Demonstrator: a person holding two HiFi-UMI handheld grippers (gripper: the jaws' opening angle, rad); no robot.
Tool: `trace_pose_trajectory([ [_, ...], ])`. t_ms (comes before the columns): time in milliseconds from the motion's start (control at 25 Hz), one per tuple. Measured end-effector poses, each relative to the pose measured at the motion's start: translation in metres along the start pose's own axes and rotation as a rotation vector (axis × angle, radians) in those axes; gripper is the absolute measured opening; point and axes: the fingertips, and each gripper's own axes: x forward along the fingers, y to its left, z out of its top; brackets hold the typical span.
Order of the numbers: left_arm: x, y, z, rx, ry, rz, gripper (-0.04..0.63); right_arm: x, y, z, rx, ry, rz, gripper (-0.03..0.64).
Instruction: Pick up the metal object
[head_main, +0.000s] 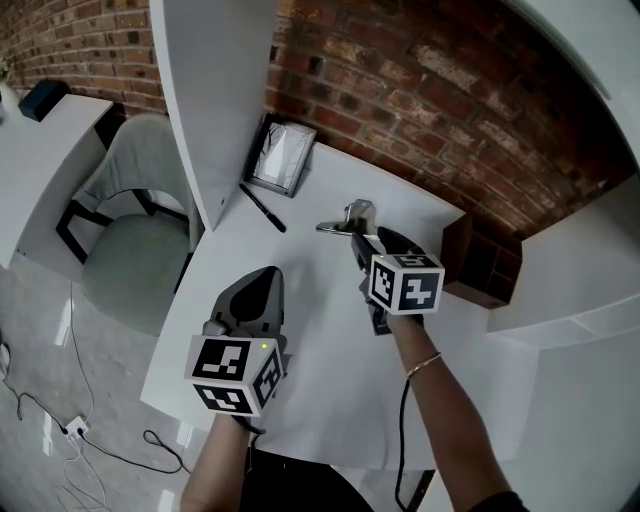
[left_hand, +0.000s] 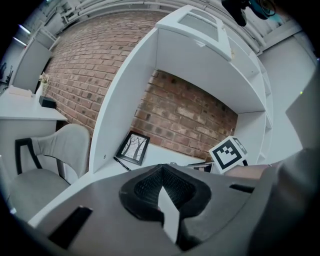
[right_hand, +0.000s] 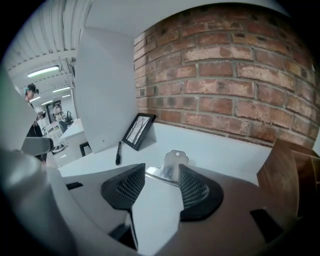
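The metal object (head_main: 350, 216), a shiny bent bracket with a holed tab, lies on the white desk (head_main: 310, 390) toward the brick wall. My right gripper (head_main: 359, 240) reaches it from the near side. In the right gripper view the bracket (right_hand: 171, 165) sits between the tips of the right gripper (right_hand: 162, 176), whose jaws stand apart around it; the pads do not visibly press on it. My left gripper (head_main: 266, 277) hovers over the desk's left part, well short of the bracket, and the left gripper (left_hand: 161, 169) has its jaws together with nothing between them.
A framed picture (head_main: 281, 156) leans at the desk's back left, with a black pen (head_main: 262, 207) in front of it. A white divider panel (head_main: 215, 95) borders the left side. A brown wooden box (head_main: 478, 262) stands at the right. A grey chair (head_main: 130, 235) sits beyond the panel.
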Motion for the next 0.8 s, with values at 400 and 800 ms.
trace_pose_trajectory([
  [400, 0.035, 0.009, -0.004, 0.0, 0.027, -0.012, 0.008, 0.039, -0.017, 0.006, 0.1, 0.065, -0.015, 0.252],
  [800, 0.05, 0.021, -0.006, -0.032, 0.032, -0.032, 0.008, 0.067, -0.025, 0.013, 0.137, 0.12, -0.04, 0.268],
])
